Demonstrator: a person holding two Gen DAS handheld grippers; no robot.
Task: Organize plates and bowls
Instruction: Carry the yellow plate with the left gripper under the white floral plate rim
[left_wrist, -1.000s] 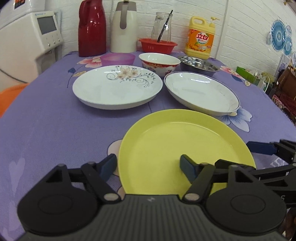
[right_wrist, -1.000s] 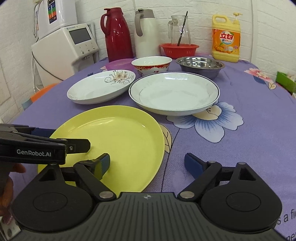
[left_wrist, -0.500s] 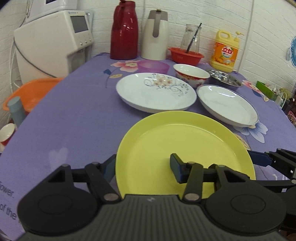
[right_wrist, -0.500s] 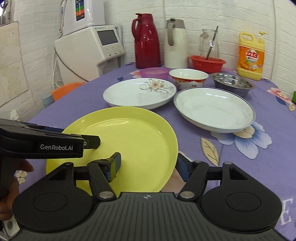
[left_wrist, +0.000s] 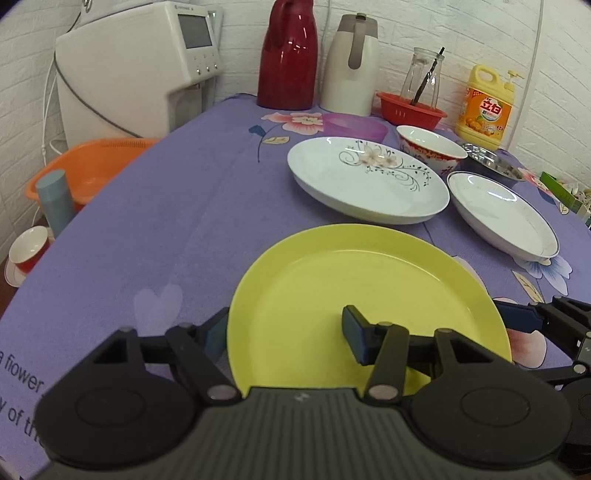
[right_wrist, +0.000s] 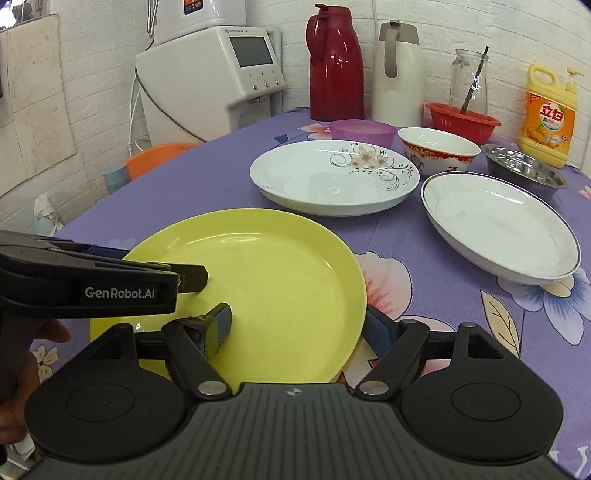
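Note:
A yellow plate (left_wrist: 369, 295) (right_wrist: 266, 280) is held tilted above the purple tablecloth by both grippers. My left gripper (left_wrist: 284, 336) is shut on its left rim, one finger inside the plate, one under the rim. My right gripper (right_wrist: 299, 325) is shut on its right rim the same way. Behind stand a white flowered plate (left_wrist: 365, 181) (right_wrist: 332, 181), a white blue-rimmed plate (left_wrist: 502, 218) (right_wrist: 498, 225), a red-patterned bowl (left_wrist: 428, 144) (right_wrist: 436, 147), a steel bowl (left_wrist: 491, 166) (right_wrist: 524, 173) and a purple bowl (left_wrist: 354, 125) (right_wrist: 362, 131).
At the table's back stand a red thermos (left_wrist: 286, 55), a white thermos (left_wrist: 351, 62), a red basket (left_wrist: 410, 109) with a glass jar, and a detergent bottle (left_wrist: 487, 103). A water dispenser (left_wrist: 136, 66) and an orange basin (left_wrist: 88, 166) are at left, off the table.
Both grippers closed on the yellow plate's rims and lifted it. The views swung left and rose, so the dishes behind now sit further right.

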